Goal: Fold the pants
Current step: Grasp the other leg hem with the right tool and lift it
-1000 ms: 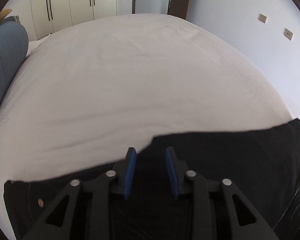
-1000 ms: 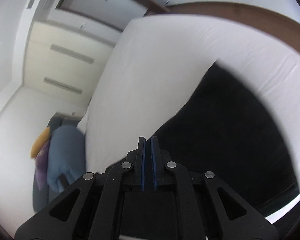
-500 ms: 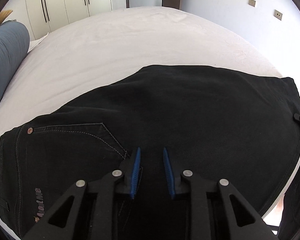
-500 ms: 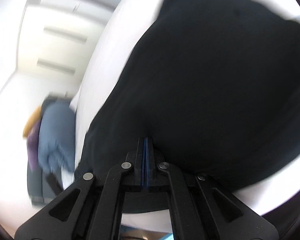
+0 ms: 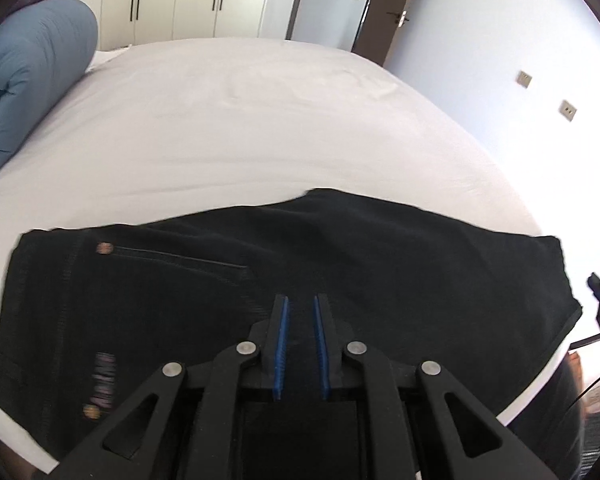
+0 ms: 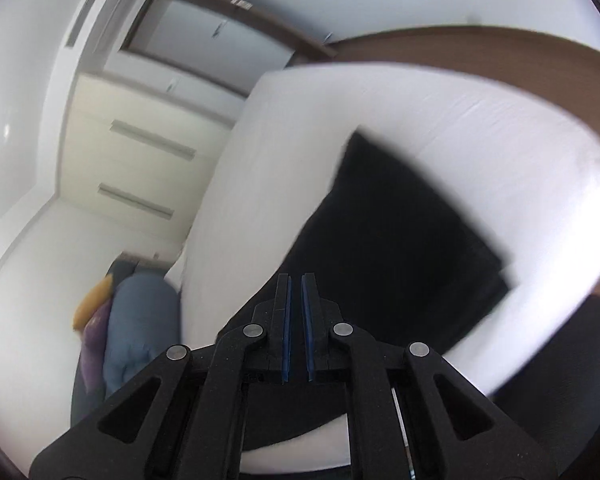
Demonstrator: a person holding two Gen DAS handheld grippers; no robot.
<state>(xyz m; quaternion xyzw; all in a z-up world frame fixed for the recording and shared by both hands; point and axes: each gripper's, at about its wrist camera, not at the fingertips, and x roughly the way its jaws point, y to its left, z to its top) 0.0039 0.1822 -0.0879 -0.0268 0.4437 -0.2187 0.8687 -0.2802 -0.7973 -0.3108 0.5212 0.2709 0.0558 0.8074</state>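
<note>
The pants [image 5: 300,280] lie flat near the bed's [image 5: 260,120] front edge, waistband end left, looking already doubled into one broad dark panel with squared edges. So I'd guess a first fold is in, and at least one more fold across is left. The left gripper [image 5: 300,348] hangs over the pants' near edge, jaws a narrow gap apart, nothing pinched. The right gripper [image 6: 296,328] sits by the pants' other end, jaws nearly together, empty too.
</note>
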